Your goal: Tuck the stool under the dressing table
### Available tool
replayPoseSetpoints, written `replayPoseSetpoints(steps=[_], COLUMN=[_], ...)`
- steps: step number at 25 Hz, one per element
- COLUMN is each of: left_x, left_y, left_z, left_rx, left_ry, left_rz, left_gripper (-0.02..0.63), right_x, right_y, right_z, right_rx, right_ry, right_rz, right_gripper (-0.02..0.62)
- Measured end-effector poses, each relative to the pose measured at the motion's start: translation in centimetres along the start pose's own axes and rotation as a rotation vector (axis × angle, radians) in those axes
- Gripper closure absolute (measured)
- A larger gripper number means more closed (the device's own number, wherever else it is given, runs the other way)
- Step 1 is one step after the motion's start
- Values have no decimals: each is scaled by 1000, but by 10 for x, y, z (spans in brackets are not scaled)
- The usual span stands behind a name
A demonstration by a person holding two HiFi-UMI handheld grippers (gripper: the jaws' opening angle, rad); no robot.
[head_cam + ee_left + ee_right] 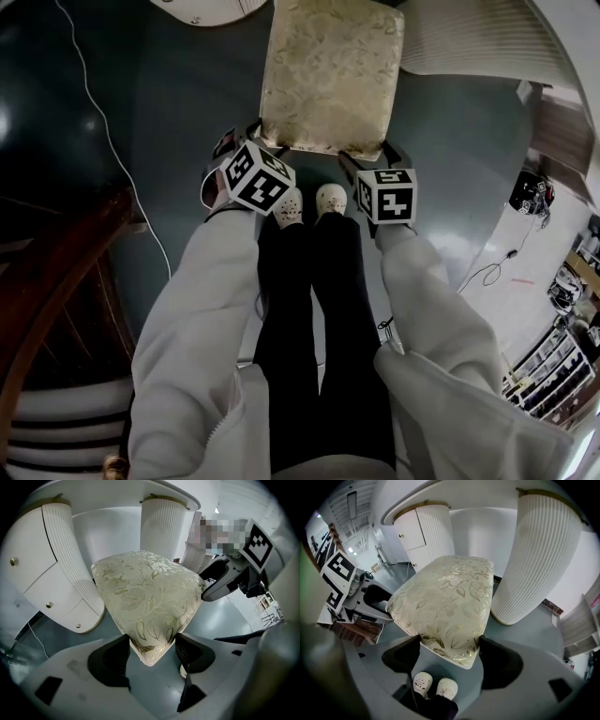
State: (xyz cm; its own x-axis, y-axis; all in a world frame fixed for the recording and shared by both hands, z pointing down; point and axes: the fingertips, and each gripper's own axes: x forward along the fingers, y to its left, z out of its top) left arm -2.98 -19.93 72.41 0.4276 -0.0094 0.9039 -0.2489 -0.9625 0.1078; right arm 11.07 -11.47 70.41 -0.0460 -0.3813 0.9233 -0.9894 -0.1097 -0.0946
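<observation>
A: Stool (328, 75) in the head view: where is it?

B: Just ahead of both sets of jaws, on the grey floor (178, 112), with its gold-patterned cushion facing up. The left gripper (246, 136) is at the near left corner and the right gripper (375, 157) at the near right corner. Behind the jaws are the person's pale shoes (331, 199), side by side.

A: And the left gripper view?

B: The left gripper (151, 651) is clenched on the stool (145, 592). A cushion corner pokes in between the jaws, and both dark pads press against its two edges. Beyond the jaws the seat runs toward the dressing table (61, 573). Its white fluted pedestals stand to the left of the jaws and straight ahead of them, with the top arching over. To the right of the jaws, the right gripper meets the cushion's other near corner.

A: The right gripper view?

B: Much the same on that side. The right gripper (447, 651) grasps the stool (450, 602) by its corner, one pad on each edge. Past the jaws the seat reaches toward the gap between the dressing table (534, 559) pedestals. How far under the top it is, I can't tell. Left of the jaws sits the left gripper at its own corner, and below the jaws are the shoes.
</observation>
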Motion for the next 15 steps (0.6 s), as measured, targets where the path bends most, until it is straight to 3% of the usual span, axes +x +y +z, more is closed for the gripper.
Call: replayPoseSetpoints(steps=[15], left_x=[13], left_y=[13], left_z=[13], left_rx=[13], left_ry=[-33], left_rz=[22], left_gripper=[298], right_x=[11], right_y=[-12], right_z=[14], right_rx=[-11], right_ry=[-92], right_rz=[-9], right_gripper=[152])
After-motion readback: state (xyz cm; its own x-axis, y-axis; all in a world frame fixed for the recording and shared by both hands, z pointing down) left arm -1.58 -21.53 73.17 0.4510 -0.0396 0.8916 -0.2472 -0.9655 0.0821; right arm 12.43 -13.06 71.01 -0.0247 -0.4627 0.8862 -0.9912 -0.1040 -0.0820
